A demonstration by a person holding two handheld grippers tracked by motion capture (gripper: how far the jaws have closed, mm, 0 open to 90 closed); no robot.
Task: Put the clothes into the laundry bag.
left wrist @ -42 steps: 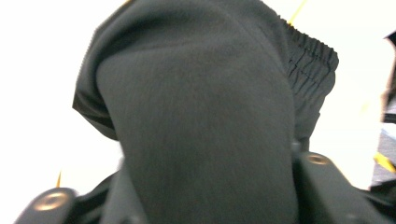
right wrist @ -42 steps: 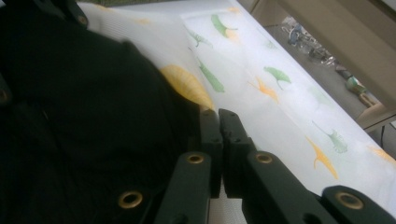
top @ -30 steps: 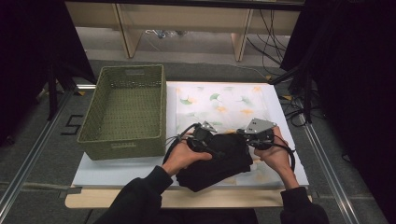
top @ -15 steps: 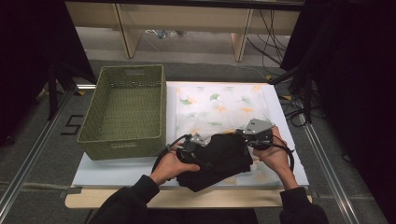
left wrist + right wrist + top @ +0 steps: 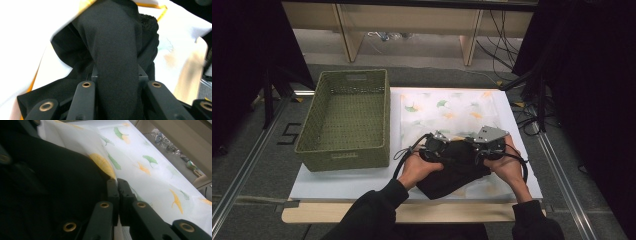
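Note:
A black garment (image 5: 452,172) lies bunched on a white leaf-print cloth (image 5: 447,107) at the table's front middle. My left gripper (image 5: 434,145) sits at the garment's far left edge. In the left gripper view its jaws, which have just been closing, press both sides of a raised fold of the black garment (image 5: 112,37); the left gripper (image 5: 117,72) is shut on it. My right gripper (image 5: 486,145) rests at the garment's far right corner. In the right gripper view the right gripper (image 5: 117,181) is shut, pinching a lifted edge of the leaf-print cloth (image 5: 150,170) beside the black garment (image 5: 50,182).
An empty green woven basket (image 5: 342,157) stands at the left on the white board (image 5: 342,185). Table legs and cables lie beyond the far edge. Dark curtains flank both sides.
My left hand dipped toward the front left, then came back up and right onto the garment, with a fold now between its jaws. The right hand has kept still.

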